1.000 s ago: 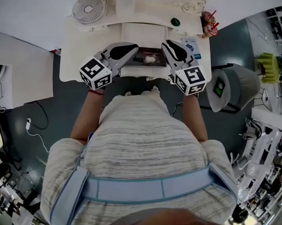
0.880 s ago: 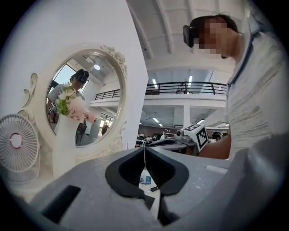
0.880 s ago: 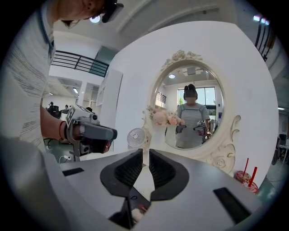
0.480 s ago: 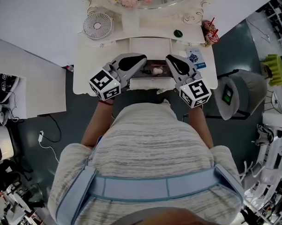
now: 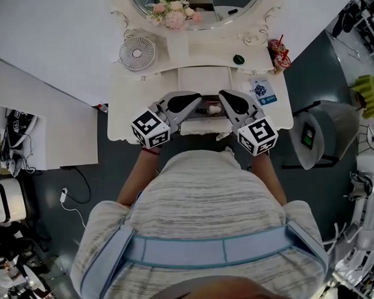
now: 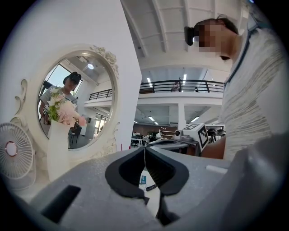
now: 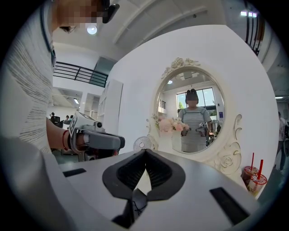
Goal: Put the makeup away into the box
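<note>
A small dark-lined box sits at the front of the white vanity table, with a pale pink makeup item inside. My left gripper hovers over the box's left end and my right gripper over its right end, both pointing level toward each other. The left gripper is shut and empty. The right gripper has just been closing and is shut with nothing between its jaws. A blue packet lies right of the box.
At the table's back stand an oval mirror, a vase of pink flowers, a small white fan, a green-lidded item and a cup with red straws. A grey chair stands on the right.
The head view has swung so the mirror and flowers now show. Both grippers have risen slightly and still flank the box.
</note>
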`<action>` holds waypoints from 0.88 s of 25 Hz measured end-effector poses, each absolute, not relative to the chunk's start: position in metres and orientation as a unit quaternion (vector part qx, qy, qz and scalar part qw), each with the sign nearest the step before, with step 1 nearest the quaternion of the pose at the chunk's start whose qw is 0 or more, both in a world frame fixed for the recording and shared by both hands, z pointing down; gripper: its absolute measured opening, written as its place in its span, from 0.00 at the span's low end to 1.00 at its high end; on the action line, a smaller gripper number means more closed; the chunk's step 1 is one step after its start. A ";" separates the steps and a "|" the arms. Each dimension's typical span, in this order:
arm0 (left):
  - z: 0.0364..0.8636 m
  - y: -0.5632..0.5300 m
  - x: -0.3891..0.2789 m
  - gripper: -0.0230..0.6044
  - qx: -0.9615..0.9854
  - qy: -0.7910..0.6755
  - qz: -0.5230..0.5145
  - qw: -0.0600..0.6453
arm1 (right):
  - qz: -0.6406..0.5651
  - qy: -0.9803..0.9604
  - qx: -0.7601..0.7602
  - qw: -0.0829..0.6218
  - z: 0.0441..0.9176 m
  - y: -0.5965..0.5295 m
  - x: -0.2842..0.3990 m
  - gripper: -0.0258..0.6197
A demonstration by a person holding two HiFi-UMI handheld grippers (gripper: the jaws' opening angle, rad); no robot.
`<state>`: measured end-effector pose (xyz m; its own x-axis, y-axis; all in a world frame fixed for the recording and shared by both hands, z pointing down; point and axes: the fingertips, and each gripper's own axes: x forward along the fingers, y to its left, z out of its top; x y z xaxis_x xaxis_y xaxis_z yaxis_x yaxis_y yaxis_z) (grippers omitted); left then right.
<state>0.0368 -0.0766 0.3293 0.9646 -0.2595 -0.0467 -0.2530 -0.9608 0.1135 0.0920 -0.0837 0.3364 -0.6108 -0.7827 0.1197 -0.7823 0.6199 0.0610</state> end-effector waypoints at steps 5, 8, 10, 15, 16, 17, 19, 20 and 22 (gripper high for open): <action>0.331 -0.076 0.037 0.06 0.989 -0.132 -0.030 0.056 | 0.006 -0.897 0.438 0.066 0.336 -0.083 0.093 0.05; 0.331 -0.076 0.036 0.06 0.989 -0.134 -0.031 0.058 | 0.010 -0.897 0.437 0.066 0.338 -0.083 0.094 0.05; 0.332 -0.077 0.036 0.06 0.989 -0.135 -0.031 0.057 | 0.010 -0.897 0.438 0.067 0.339 -0.083 0.095 0.05; 0.334 -0.075 0.036 0.06 0.988 -0.138 -0.029 0.061 | 0.018 -0.897 0.436 0.066 0.342 -0.083 0.096 0.05; 0.334 -0.075 0.036 0.06 0.988 -0.138 -0.029 0.061 | 0.019 -0.898 0.435 0.066 0.343 -0.083 0.096 0.05; 0.335 -0.075 0.035 0.06 0.988 -0.139 -0.028 0.062 | 0.019 -0.898 0.435 0.067 0.343 -0.083 0.096 0.05; 0.336 -0.076 0.034 0.06 0.988 -0.141 -0.029 0.063 | 0.019 -0.899 0.433 0.068 0.344 -0.083 0.094 0.05; 0.337 -0.076 0.034 0.06 0.987 -0.142 -0.029 0.064 | 0.019 -0.899 0.432 0.069 0.344 -0.084 0.093 0.05; 0.338 -0.077 0.034 0.06 0.987 -0.142 -0.029 0.065 | 0.019 -0.899 0.431 0.070 0.345 -0.083 0.093 0.05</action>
